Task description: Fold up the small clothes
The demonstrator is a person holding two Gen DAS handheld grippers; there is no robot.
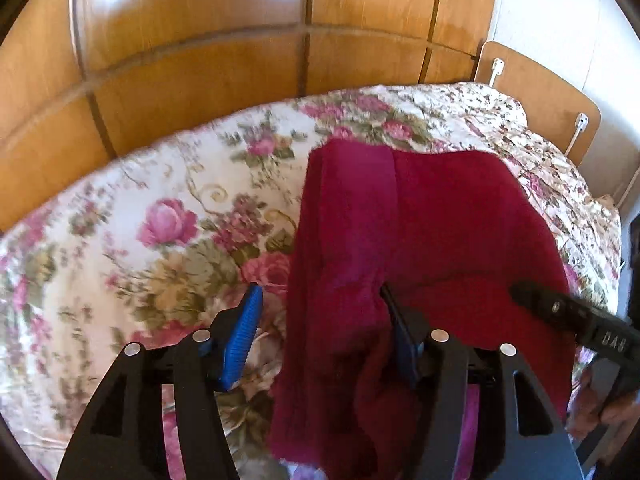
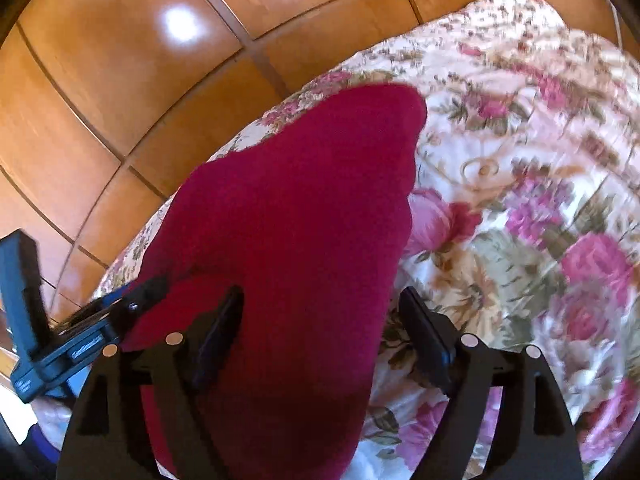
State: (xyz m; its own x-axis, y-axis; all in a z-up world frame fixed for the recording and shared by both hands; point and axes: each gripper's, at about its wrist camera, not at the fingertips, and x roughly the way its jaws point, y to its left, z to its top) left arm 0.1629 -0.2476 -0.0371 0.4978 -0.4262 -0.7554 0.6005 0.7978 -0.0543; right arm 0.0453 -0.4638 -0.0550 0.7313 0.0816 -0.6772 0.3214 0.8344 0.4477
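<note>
Garment: we have a dark red cloth (image 1: 432, 224) lying on the bed (image 1: 160, 240), over the flowered bedspread (image 2: 520, 240), and draped up across both tools.
Left hand-held gripper (image 1: 320, 312): we see its jaws wide apart; the cloth hangs between them and over the right finger, but nothing is pinched, as far as we can judge.
Right hand-held gripper (image 2: 320, 312): spread wide too, with the cloth running through the gap and covering much of the left finger; no squeeze on it.
Progress: one flap along the cloth's left side in the left view looks doubled over, so we reckon a first fold may be in; more folds and a smoothing remain.
Hidden: the near edge of the cloth drops below both views.
Hard to make out: what kind of garment it is; both views are blurred.
Background: a wooden wardrobe (image 1: 200, 60) stands behind the bed.
</note>
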